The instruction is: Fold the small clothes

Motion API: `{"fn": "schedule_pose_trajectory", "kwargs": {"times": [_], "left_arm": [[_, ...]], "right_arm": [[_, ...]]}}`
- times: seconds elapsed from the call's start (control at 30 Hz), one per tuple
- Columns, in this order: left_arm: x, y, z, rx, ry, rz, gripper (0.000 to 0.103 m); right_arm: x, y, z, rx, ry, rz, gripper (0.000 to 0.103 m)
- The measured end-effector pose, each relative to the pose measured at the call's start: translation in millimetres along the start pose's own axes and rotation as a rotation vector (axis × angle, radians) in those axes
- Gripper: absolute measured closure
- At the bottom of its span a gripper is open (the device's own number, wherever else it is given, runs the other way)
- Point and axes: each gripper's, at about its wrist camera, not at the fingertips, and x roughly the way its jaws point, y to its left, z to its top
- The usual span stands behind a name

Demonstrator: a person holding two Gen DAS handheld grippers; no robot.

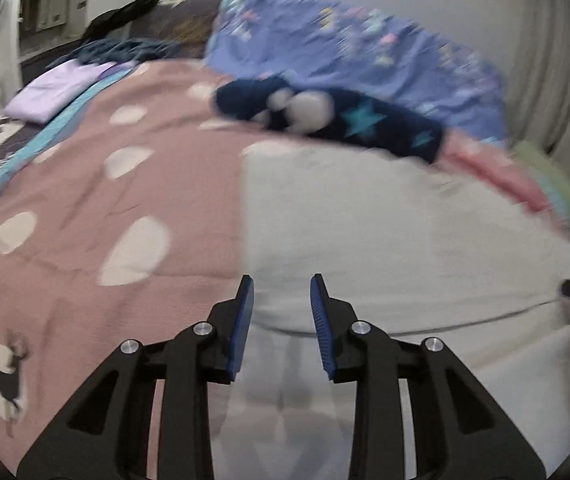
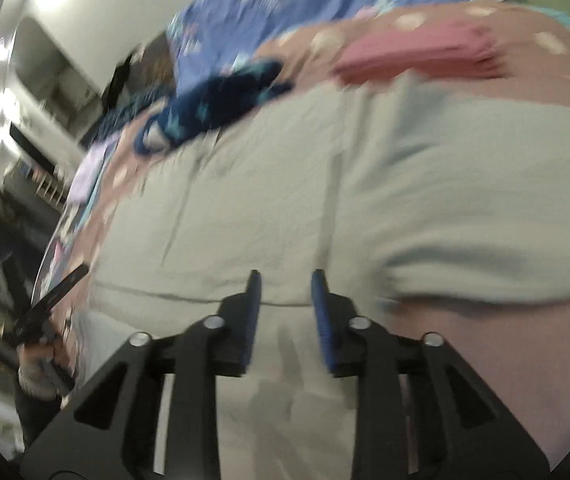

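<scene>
The left gripper (image 1: 281, 280) hovers with its jaws spread apart and nothing between them, just above the near hem of the pale grey garment (image 1: 385, 232). The right gripper (image 2: 286, 276) is also spread and empty, over the same garment (image 2: 325, 184) near its near edge. The garment lies flat on the pink dotted blanket (image 1: 85, 200) of the bed, with free blanket to its left. Beyond its far edge lie a navy star-print garment (image 1: 365, 120) and a blue patterned quilt (image 1: 325, 40).
</scene>
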Motion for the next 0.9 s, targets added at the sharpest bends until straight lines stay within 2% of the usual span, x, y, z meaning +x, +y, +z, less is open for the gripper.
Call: {"fn": "schedule_pose_trajectory", "kwargs": {"times": [0.1,0.2,0.33,0.47,0.6,0.7,0.9], "left_arm": [[-2.3,-38.0,5.0,0.069,-0.012,-0.039,0.065],[-1.1,-75.7,4.5,0.142,-0.002,-0.061,0.065],[4.6,-116.7,-1.9,0.177,0.01,-0.128,0.065],[19.3,-152.1,-2.0,0.221,0.029,-0.163,0.065],[41.1,-177.9,-2.8,0.25,0.067,-0.184,0.064],[80.2,-187.7,-16.9,0.281,0.169,-0.145,0.06],[86.7,-189.7,-22.1,0.298,0.163,-0.139,0.056]], "right_arm": [[-52.2,-42.7,-5.0,0.124,-0.114,-0.049,0.074],[-96.8,-89.4,-8.2,0.256,-0.231,-0.071,0.073],[-170.2,-168.0,-22.1,0.45,-0.418,-0.154,0.069],[-215.8,-228.8,-35.5,0.601,-0.547,-0.188,0.069],[-234.7,-278.6,-45.2,0.712,-0.61,-0.184,0.069],[-227.3,-303.3,-45.8,0.751,-0.613,-0.164,0.065],[-213.2,-335.0,-49.9,0.795,-0.59,-0.119,0.064]]}}
